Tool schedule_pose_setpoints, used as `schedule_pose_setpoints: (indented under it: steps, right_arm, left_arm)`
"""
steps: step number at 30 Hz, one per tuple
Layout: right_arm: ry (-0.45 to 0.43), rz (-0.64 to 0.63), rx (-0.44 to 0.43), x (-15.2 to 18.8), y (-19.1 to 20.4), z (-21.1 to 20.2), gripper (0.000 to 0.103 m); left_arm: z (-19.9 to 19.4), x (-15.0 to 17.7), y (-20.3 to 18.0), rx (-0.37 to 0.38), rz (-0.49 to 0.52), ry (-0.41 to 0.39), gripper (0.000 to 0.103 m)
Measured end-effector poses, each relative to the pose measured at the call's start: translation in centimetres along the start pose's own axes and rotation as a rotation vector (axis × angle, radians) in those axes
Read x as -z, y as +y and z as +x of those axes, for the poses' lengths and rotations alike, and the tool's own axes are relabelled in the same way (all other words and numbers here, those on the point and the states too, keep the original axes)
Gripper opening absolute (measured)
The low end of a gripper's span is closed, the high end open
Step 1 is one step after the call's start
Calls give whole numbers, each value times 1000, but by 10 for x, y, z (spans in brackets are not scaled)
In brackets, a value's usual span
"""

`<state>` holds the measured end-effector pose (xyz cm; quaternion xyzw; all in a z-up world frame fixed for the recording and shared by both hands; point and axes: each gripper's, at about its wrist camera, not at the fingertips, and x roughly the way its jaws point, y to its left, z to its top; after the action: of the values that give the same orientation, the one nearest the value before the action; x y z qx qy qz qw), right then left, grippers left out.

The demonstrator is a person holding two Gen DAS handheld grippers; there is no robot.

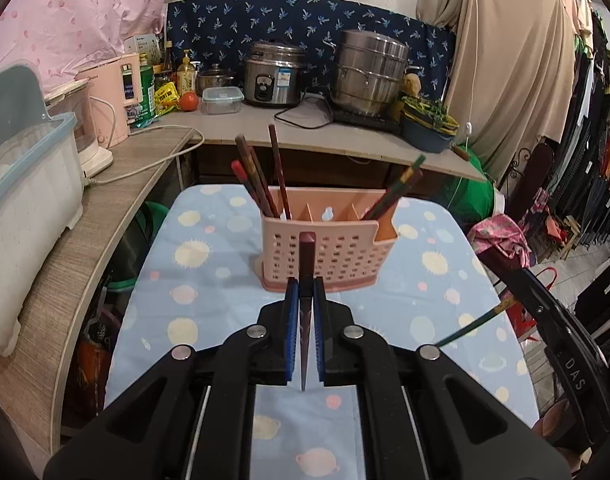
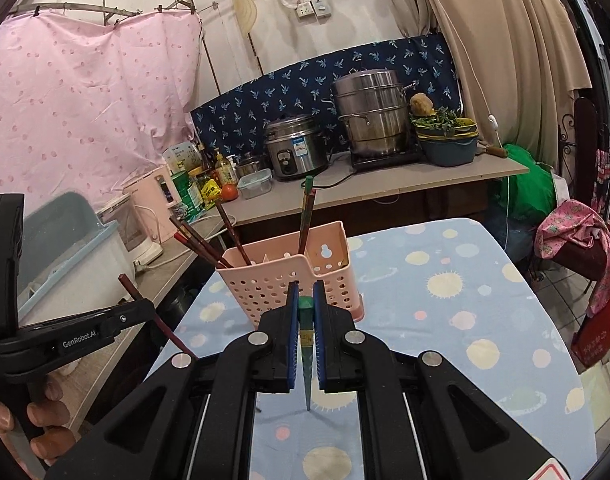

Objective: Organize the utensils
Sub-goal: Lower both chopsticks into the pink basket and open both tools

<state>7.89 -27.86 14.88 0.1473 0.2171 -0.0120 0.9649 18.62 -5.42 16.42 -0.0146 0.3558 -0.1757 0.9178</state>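
**Both claws holding chopsticks, holder ahead**

Left claw (image 1: 305,292) clenched on a dark red-brown chopstick (image 1: 306,252), held roughly upright, blunt end up, tip hanging below the pads. Right claw (image 2: 306,296) clenched on a green chopstick (image 2: 306,308), same pose, pointed tip down over the worktop (image 2: 485,320) with its blue planet-print cover. Pink perforated utensil holder (image 1: 325,256) stands on that worktop just beyond both claws, not touching them. Left compartment holds several red-brown chopsticks (image 1: 261,176) leaning left; right compartment holds green-topped chopsticks (image 1: 401,184) leaning right. Middle compartments: contents unclear. A hand (image 2: 37,420) grips the left tool's handle.
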Motion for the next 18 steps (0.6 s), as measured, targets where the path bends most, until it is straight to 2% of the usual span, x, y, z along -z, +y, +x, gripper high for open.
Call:
schedule_pose_setpoints:
  steps: [7,18]
  right_arm:
    - [-54,23,-38,-41,1,9,7]
    - [-191,53,-88,-120,15,24,7]
  left_arm:
    - [-12,-45,8,34,-43,-77,7]
    - [-40,-120,2,42,-57,-264,7]
